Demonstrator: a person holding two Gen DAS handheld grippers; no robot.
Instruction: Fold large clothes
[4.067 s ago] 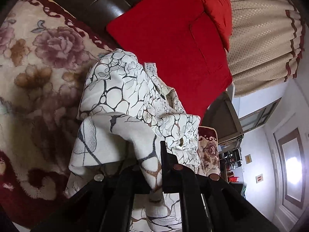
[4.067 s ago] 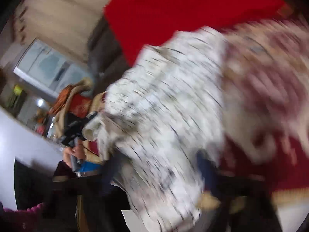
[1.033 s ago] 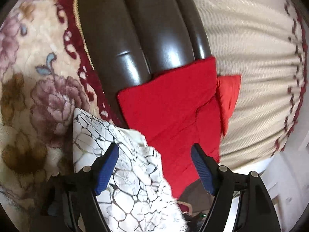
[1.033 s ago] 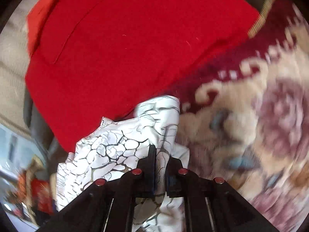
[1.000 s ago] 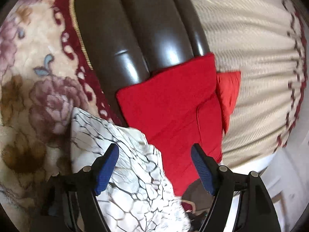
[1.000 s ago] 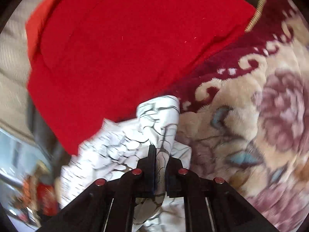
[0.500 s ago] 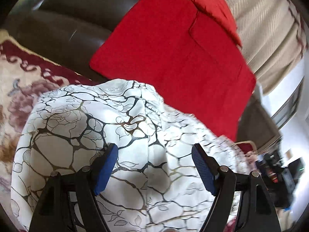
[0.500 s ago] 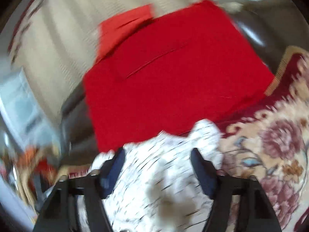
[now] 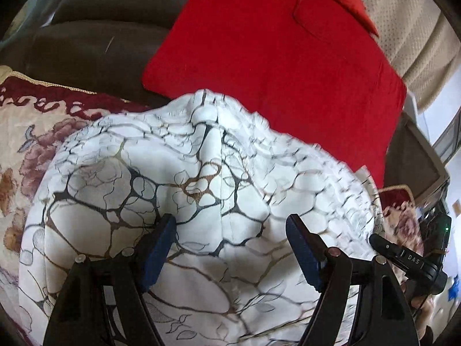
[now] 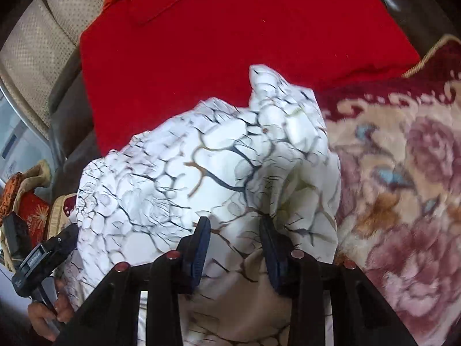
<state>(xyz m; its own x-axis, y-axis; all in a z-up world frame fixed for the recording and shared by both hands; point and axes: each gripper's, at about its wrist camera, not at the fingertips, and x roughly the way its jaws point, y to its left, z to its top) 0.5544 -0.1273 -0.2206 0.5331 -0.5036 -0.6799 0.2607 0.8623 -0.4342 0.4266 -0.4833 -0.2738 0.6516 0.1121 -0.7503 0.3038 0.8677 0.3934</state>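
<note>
A white garment printed with dark and tan vein lines (image 9: 201, 190) is seen bunched in a mound on a cream and maroon floral plush cover (image 9: 20, 144), its far edge against a flat red fabric cushion (image 9: 273, 57) on a dark brown leather sofa (image 9: 86, 43). The left gripper (image 9: 230, 248) is held over the mound, jaws spread wide, nothing gripped. The right gripper (image 10: 234, 248) is also released, jaws parted with cloth bulging between them (image 10: 201, 173). A beige curtain (image 9: 403, 28) is visible behind.
</note>
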